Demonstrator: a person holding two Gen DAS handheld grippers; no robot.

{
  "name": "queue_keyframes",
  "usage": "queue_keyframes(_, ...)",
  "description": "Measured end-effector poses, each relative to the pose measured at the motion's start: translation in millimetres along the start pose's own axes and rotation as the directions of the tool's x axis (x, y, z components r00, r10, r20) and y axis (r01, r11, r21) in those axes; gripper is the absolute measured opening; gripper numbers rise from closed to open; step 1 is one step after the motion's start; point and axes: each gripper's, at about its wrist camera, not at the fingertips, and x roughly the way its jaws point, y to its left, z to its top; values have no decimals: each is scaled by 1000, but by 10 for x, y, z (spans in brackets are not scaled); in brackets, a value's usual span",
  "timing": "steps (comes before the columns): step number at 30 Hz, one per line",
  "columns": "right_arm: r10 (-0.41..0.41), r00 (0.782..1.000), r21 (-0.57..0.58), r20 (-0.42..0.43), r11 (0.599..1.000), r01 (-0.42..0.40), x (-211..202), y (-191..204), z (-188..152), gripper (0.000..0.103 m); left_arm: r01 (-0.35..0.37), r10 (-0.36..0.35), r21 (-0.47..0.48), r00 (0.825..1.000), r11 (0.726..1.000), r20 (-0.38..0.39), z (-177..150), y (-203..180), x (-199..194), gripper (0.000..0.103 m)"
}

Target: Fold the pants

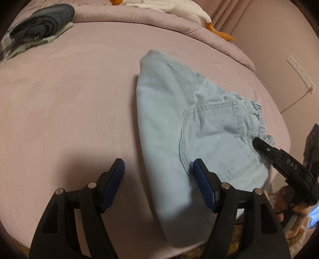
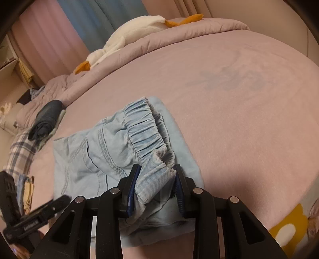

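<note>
Light blue denim pants [image 1: 179, 123] lie folded on the pink bed, back pocket up, elastic waistband at the right. My left gripper [image 1: 158, 169] is open and empty, hovering over the near left edge of the pants. My right gripper [image 2: 155, 175] is shut on the gathered waistband [image 2: 147, 129] and holds that end of the pants [image 2: 89, 159]. In the left wrist view the right gripper [image 1: 257, 142] reaches in from the right with its tip at the waistband. The left gripper [image 2: 59, 201] shows at the lower left of the right wrist view.
A dark rolled garment [image 1: 41, 24] on folded clothes lies at the far left of the bed [image 1: 69, 99]. A quilt [image 1: 159, 18] with a white and orange plush toy [image 2: 129, 33] runs along the far side. A wall socket [image 1: 301, 71] is at right.
</note>
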Motion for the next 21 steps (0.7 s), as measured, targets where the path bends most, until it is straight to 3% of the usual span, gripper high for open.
queue_keyframes(8,1,1000,-2,-12,1000,-1,3,-5,28,32,48,-47,30,998,998,-39,-333,-121,-164,72)
queue_keyframes(13,-4,1000,-3,-16,1000,4,-62,9,50,36,80,-79,5,995,997,-53,-325,-115,-252,71)
queue_keyframes(15,-18,999,-25,26,1000,19,-168,42,53,44,87,-87,2,996,996,-27,-246,-115,-292,75)
queue_keyframes(16,-19,999,-28,46,999,20,-207,48,49,46,83,-83,7,997,997,5,-202,-118,-311,82)
queue_keyframes(18,4,997,-11,78,1000,-3,-283,8,68,63,50,-50,10,998,999,36,-148,-119,-317,89)
queue_keyframes(20,32,995,13,96,999,-33,-295,-63,78,77,47,-47,12,998,999,32,-82,-115,-246,89)
queue_keyframes(21,28,996,17,89,999,-30,-275,-80,78,79,61,-61,1,998,998,21,-50,-102,-201,89)
